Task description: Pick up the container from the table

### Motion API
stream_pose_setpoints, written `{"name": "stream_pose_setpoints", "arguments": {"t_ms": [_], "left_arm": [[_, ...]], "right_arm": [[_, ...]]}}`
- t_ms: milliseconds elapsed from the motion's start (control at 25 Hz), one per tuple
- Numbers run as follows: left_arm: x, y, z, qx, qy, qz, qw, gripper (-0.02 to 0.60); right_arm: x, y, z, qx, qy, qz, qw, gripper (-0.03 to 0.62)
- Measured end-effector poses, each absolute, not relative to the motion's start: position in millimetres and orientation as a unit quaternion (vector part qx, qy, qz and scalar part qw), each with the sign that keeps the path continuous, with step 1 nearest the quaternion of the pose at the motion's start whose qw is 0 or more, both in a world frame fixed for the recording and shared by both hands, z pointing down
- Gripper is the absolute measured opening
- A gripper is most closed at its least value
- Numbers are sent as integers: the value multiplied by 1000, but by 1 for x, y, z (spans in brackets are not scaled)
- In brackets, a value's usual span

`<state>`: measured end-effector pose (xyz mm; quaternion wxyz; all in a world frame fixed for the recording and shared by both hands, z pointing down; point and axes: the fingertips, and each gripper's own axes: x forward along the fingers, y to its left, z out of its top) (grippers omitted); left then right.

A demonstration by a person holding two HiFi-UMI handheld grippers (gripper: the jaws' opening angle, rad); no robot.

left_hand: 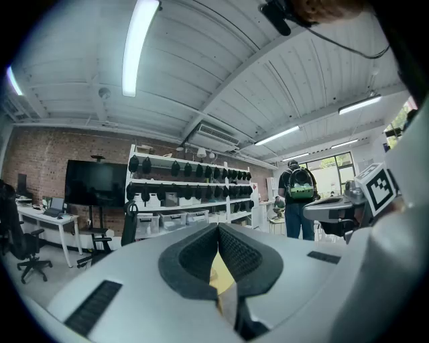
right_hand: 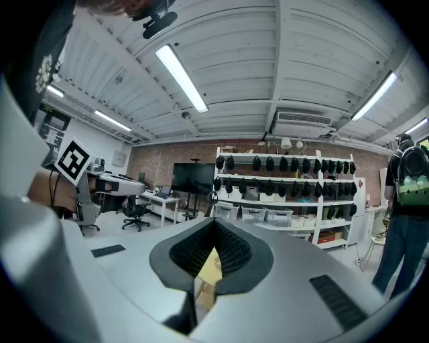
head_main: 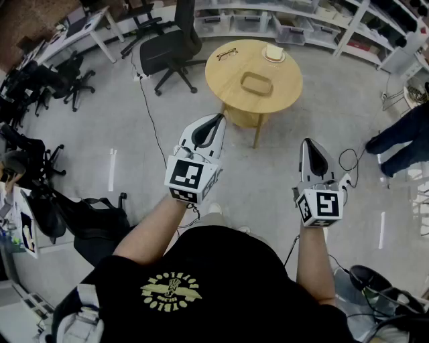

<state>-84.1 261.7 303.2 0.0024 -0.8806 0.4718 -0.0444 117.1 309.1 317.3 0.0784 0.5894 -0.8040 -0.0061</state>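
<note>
A shallow tan oval container (head_main: 255,84) lies near the middle of a round wooden table (head_main: 285,94). Both grippers hang in the air short of the table, pointing level toward it. My left gripper (head_main: 219,120) is just short of the table's near left edge, shut with nothing in it. My right gripper (head_main: 308,143) is off to the right and further back, also shut and empty. In the left gripper view the dark pads (left_hand: 234,251) meet, and a sliver of yellow table (left_hand: 220,275) shows through the gap below them. The right gripper view shows its pads (right_hand: 228,249) closed the same way.
A pair of glasses (head_main: 226,53) and a small pale dish (head_main: 273,53) lie on the table's far side. A black office chair (head_main: 171,45) stands left of the table, with a cable (head_main: 149,110) on the floor. Someone's legs (head_main: 401,137) are at the right. Shelves (head_main: 315,20) line the back.
</note>
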Motion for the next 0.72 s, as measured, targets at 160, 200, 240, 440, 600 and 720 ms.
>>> {"name": "stream_pose_setpoints", "arguments": {"t_ms": [160, 200, 240, 440, 600, 720], "left_arm": [[-100, 238, 296, -878, 476, -36, 16, 20], [-106, 233, 293, -878, 477, -31, 15, 19], [-111, 229, 290, -879, 476, -23, 12, 20], [-135, 207, 287, -880, 475, -15, 12, 19], [-153, 190, 297, -880, 474, -27, 1, 18], [-161, 184, 298, -883, 467, -32, 13, 18]], "right_arm": [[96, 288, 311, 579, -812, -7, 73, 14], [92, 284, 311, 577, -814, -4, 66, 14], [88, 280, 310, 577, -814, 1, 61, 14], [75, 264, 298, 589, -807, -5, 54, 14], [69, 258, 288, 594, -803, -27, 44, 14], [63, 256, 279, 602, -796, -28, 51, 14]]}}
